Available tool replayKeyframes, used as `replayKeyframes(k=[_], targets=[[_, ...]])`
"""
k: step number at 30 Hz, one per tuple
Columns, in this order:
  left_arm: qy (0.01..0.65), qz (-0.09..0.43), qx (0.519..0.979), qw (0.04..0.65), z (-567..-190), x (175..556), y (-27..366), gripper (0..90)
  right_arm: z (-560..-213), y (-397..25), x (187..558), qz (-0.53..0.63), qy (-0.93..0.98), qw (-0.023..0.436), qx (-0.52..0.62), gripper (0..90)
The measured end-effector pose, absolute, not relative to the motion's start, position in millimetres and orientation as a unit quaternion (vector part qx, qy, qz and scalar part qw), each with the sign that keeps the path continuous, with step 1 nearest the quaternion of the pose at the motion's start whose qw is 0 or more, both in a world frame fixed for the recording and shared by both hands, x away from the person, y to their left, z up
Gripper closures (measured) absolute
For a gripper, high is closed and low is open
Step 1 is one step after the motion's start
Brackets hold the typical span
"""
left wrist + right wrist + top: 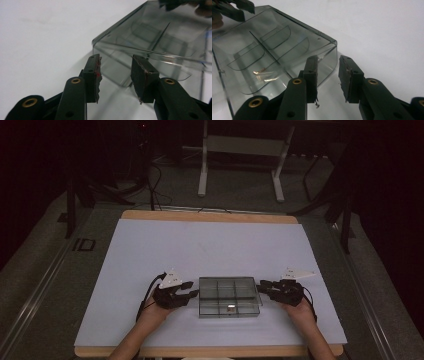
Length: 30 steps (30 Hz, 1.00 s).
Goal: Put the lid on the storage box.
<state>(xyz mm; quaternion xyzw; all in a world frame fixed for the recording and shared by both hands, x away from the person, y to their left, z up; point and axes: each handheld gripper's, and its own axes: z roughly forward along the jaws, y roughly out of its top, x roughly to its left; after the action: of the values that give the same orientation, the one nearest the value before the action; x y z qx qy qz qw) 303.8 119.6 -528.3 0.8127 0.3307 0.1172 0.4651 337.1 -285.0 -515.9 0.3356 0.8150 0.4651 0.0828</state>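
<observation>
The left gripper point(192, 290) and right gripper point(261, 286) both stand part open, holding nothing, at opposite ends of the clear box point(229, 295). The box lies flat near the table's point(150, 250) front edge, long axis left to right.

A white sheet point(210, 245) is laid over a wooden tabletop point(210, 216), whose edge is seen along the far and near sides. Beyond the table, a white metal frame point(240, 155) and dark cables point(155, 180) are seen on the grey floor point(50, 270).
</observation>
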Motion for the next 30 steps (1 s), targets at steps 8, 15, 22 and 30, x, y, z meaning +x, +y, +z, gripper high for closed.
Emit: replayKeyframes(k=[8,15,22,30], targets=[[0.35,0.113,0.802,0.471,-530.9,308.7,128.5,55.3,-519.3,-290.6,339.2,0.457,0.815,0.096,0.342,64.8],[0.349,0.095,0.793,0.491,-528.3,308.3,131.1,36.0,-515.1,-295.4,339.2,0.465,0.807,0.116,0.345,46.6],[0.353,0.078,0.79,0.495,-529.8,309.5,130.0,14.1,-513.3,-295.3,338.3,0.479,0.804,0.113,0.334,18.8],[0.351,0.079,0.781,0.511,-530.8,312.5,132.8,2.2,-513.8,-295.7,340.4,0.486,0.803,0.107,0.327,14.4]])
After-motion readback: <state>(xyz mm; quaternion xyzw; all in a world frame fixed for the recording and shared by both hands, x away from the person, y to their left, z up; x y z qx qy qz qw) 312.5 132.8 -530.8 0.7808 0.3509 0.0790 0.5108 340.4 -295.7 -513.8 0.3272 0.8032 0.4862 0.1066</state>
